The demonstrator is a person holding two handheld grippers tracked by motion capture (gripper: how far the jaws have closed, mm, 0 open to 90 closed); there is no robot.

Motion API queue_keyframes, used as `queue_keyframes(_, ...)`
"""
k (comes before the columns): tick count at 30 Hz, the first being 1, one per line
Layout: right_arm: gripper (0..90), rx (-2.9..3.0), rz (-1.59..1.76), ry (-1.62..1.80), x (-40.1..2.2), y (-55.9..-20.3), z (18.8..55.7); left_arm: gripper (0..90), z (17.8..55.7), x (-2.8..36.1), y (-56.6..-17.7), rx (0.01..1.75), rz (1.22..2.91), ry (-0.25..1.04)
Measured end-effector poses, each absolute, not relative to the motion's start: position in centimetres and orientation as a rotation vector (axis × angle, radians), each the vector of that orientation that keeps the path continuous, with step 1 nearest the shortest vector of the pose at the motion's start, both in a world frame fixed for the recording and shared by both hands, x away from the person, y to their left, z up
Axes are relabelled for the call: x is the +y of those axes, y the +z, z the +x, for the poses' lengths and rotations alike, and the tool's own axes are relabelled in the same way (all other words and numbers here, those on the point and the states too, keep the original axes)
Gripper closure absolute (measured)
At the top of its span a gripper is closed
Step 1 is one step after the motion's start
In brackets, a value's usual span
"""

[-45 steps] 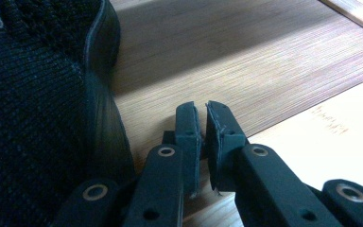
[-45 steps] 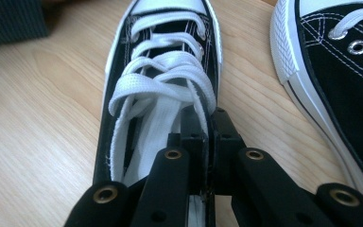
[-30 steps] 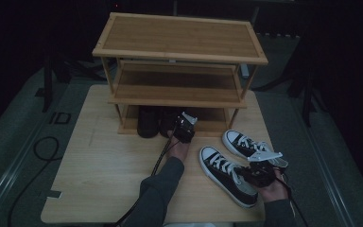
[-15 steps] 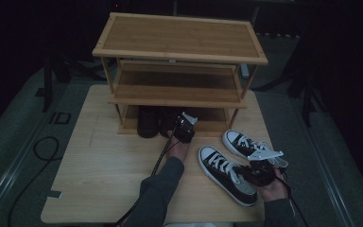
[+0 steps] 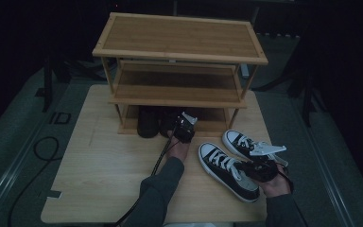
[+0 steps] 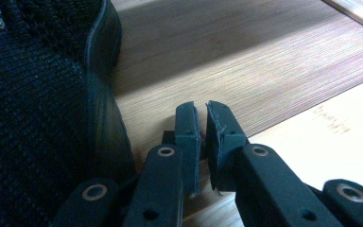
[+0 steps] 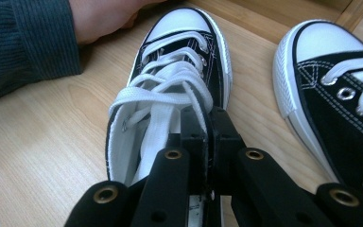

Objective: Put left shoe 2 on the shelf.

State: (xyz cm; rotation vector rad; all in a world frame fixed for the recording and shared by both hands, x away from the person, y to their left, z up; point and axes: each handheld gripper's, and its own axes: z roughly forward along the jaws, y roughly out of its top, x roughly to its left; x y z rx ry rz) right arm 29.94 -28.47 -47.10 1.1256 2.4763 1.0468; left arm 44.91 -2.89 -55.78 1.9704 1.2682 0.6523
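Grippers at work: right gripper (image 7: 207, 124) clenched on the near sneaker's (image 7: 170, 80) collar; left gripper (image 6: 200, 124) nearly closed, empty, beside black shoe (image 6: 38, 109).

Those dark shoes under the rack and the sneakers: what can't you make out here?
- Dark shoes, high view: the rack's middle shelf and shadow hide all but the heels.
- Nearer sneaker, right gripper view: the right tongs cover its heel.
- Other sneaker, right gripper view: cut off by the right edge.

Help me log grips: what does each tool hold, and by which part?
The right tool pinches the nearer sneaker at its collar edge. The left tool holds nothing beside a black shoe.
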Motion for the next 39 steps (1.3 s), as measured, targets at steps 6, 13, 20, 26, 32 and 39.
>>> queue_keyframes(6, 87.0, 2.475, 1.116, 1.039, -28.6, -46.5, 30.4, 83.6, 44.9, -2.9, -55.8, 1.268, 1.970, 0.652)
queue_keyframes(13, 87.0, 2.475, 1.099, 1.044, -29.2, -45.2, 31.3, 83.7, 44.9, -2.9, -55.8, 1.268, 1.970, 0.650)
queue_keyframes(20, 87.0, 2.468, 1.078, 1.041, -29.7, -43.7, 32.2, 83.8, 44.9, -2.9, -55.8, 1.266, 1.970, 0.649)
queue_keyframes(26, 87.0, 2.472, 1.061, 1.050, -29.8, -42.8, 33.1, 84.0, 44.9, -2.9, -55.8, 1.267, 1.969, 0.647)
queue_keyframes(32, 87.0, 2.475, 1.048, 1.069, -29.8, -41.9, 34.0, 84.0, 44.9, -2.9, -55.8, 1.267, 1.969, 0.647)
queue_keyframes(39, 87.0, 2.469, 1.027, 1.098, -30.1, -40.7, 34.8, 84.0, 44.9, -2.9, -55.8, 1.267, 1.970, 0.647)
